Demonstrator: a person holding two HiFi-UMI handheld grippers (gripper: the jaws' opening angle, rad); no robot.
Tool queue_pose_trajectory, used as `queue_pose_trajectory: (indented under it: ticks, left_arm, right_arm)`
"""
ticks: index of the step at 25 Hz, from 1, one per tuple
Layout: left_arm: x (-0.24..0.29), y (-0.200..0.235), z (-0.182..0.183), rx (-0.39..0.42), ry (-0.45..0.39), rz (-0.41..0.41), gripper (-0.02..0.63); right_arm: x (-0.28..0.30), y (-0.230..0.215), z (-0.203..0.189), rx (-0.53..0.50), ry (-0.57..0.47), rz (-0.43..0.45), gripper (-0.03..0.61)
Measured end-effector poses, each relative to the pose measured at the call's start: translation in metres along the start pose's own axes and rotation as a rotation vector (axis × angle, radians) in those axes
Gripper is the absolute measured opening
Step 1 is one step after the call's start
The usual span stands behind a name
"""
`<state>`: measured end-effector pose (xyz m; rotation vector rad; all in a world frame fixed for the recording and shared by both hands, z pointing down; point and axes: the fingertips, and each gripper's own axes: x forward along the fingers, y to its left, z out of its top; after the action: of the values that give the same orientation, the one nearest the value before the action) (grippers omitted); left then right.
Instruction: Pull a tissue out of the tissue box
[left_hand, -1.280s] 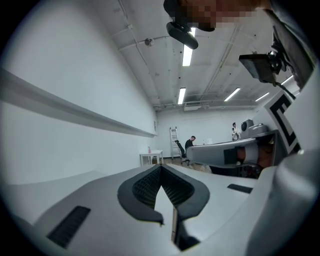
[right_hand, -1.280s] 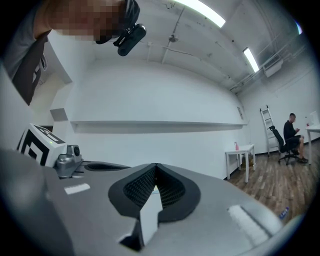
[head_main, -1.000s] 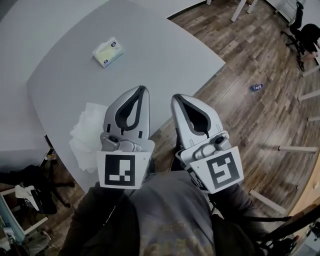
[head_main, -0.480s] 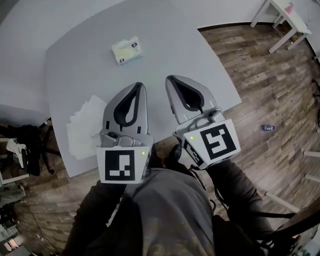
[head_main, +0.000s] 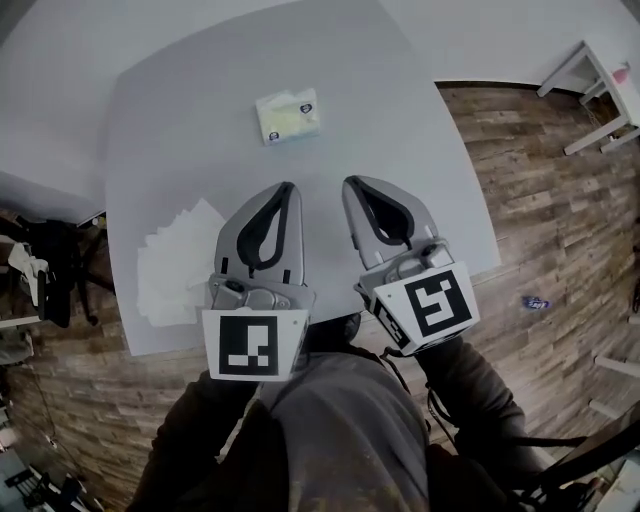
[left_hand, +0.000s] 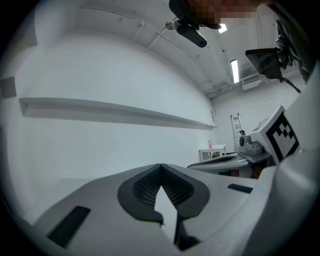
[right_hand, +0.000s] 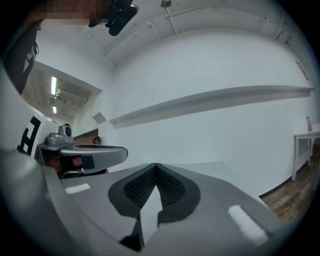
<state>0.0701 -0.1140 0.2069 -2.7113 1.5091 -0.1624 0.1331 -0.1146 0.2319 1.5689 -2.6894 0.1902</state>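
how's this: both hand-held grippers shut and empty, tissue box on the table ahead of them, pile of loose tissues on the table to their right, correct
Not quite. The head view shows the pile of loose tissues on the table to their left. The rest holds: the left hand-held gripper and right hand-held gripper are shut and empty, tissue box ahead.

One tissue box (head_main: 288, 114), one tissue pile (head_main: 166, 276), one table (head_main: 400, 120), two claws: left claw (head_main: 286, 188), right claw (head_main: 351, 185).
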Motion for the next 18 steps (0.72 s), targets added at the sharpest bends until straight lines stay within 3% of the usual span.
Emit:
queue_pose_trajectory:
  ticks: [11, 18]
  left_arm:
    - [0.087, 0.044, -0.059, -0.117, 0.102, 0.009, 0.002]
    - [0.122, 0.071, -0.078, -0.186, 0.143, 0.017, 0.002]
  right_arm:
    - [0.090, -0.035, -0.029, -0.037, 0.105, 0.081, 0.002]
    - [0.138, -0.054, -0.007, -0.045, 0.079, 0.128, 0.003]
